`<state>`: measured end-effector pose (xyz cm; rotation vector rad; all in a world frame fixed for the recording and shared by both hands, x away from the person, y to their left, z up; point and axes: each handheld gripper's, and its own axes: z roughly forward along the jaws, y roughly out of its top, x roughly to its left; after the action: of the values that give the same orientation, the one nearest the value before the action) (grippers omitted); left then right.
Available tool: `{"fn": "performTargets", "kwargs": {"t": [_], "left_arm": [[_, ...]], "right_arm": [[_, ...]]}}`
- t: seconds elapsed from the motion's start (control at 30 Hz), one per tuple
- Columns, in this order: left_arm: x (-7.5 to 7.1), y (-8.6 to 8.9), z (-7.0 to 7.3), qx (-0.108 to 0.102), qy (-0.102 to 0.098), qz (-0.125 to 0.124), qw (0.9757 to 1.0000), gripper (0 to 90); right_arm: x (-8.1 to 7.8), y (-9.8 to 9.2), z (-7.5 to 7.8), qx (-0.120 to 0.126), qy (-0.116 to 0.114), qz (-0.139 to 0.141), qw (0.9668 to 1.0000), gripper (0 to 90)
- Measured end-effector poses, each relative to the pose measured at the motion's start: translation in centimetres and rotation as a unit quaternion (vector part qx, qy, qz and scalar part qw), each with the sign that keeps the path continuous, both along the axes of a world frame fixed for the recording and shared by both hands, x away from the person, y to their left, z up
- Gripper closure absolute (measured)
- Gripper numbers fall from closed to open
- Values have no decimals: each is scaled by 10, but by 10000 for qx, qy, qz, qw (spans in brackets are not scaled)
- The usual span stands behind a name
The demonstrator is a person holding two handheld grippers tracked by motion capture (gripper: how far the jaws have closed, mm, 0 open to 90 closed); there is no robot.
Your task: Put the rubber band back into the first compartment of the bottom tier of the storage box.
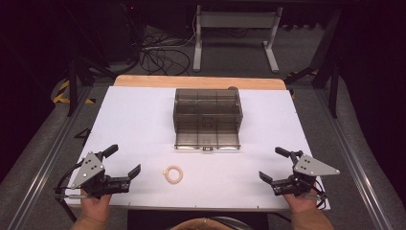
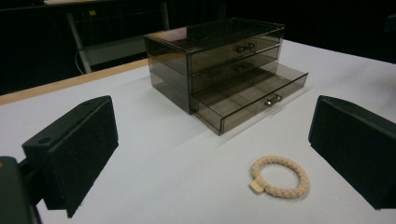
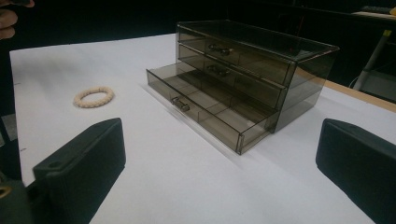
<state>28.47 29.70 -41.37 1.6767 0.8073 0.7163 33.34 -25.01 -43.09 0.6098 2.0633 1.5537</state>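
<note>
The braided hair tie (image 1: 173,174) lies flat on the white table (image 1: 134,124), just right of the left gripper (image 1: 125,162), well apart from the right gripper (image 1: 275,164). Both grippers' jaws gape, empty; the bottom drawer (image 1: 207,139) stands open beyond.

High view overlooks; both gripper views share the drawer box (image 1: 208,118).
</note>
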Motion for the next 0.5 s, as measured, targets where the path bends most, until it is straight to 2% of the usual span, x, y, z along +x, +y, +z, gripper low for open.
{"fn": "performTargets", "kwargs": {"t": [0.33, 0.5], "left_arm": [[8, -10, 8, 116, 69, -209, 9997, 24], [14, -15, 12, 97, 205, -308, 9993, 28]], "right_arm": [[-1, -1, -2, 3, 68, 5, 10000, 24], [1, 0, -3, 24, 113, 43, 9999, 25]]}}
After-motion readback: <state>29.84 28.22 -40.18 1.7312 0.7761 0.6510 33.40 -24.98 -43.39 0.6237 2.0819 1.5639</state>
